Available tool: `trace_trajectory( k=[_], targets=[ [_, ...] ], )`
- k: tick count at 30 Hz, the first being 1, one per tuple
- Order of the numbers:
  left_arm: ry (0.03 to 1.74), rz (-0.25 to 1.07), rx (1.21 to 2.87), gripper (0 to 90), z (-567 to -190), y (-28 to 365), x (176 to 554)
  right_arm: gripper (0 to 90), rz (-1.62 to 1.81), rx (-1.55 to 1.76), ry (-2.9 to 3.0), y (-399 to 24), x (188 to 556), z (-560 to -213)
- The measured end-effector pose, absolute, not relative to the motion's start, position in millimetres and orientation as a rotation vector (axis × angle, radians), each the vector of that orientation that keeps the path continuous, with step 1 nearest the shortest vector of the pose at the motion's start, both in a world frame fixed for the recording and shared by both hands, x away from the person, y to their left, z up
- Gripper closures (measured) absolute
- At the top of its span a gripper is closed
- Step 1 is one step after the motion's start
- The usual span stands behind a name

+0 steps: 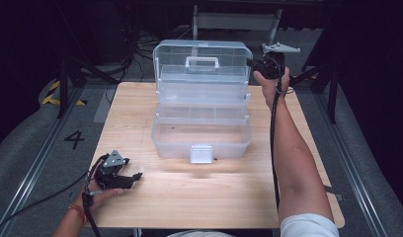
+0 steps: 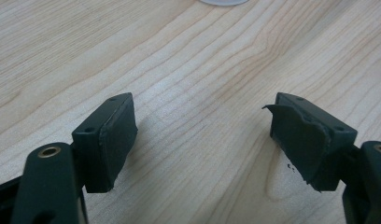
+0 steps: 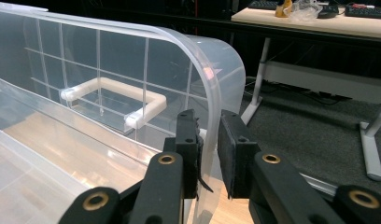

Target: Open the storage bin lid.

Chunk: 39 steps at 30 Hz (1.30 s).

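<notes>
A clear plastic toolbox stands open in the middle of the wooden table. Its lid is upright at the back and carries a white handle. My right gripper is at the lid's right edge. In the right gripper view the lid rim runs down between the two pads, and the right gripper is shut on it. My left gripper rests low over the table's front left, open. In the left gripper view the left gripper has bare wood between its pads.
A clear lift-out tray sits across the box, and a white latch hangs at its front. Black stands and cables lie on the grey floor beyond the table. A desk leg stands behind the lid.
</notes>
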<state>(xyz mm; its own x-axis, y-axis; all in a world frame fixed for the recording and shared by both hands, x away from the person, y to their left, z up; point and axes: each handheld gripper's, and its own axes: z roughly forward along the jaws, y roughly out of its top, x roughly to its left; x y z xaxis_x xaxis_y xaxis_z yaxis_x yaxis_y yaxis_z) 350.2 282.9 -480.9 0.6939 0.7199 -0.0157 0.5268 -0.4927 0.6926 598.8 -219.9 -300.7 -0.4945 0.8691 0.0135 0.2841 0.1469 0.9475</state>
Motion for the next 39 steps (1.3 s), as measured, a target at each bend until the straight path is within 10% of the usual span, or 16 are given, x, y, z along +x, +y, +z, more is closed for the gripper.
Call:
trace_trajectory(
  k=[39],
  targets=[
    [0.961,0.353,2.207,23.0,-481,282,350,77.7,1.299,1.128,1.906,-216,628,-307]
  ],
)
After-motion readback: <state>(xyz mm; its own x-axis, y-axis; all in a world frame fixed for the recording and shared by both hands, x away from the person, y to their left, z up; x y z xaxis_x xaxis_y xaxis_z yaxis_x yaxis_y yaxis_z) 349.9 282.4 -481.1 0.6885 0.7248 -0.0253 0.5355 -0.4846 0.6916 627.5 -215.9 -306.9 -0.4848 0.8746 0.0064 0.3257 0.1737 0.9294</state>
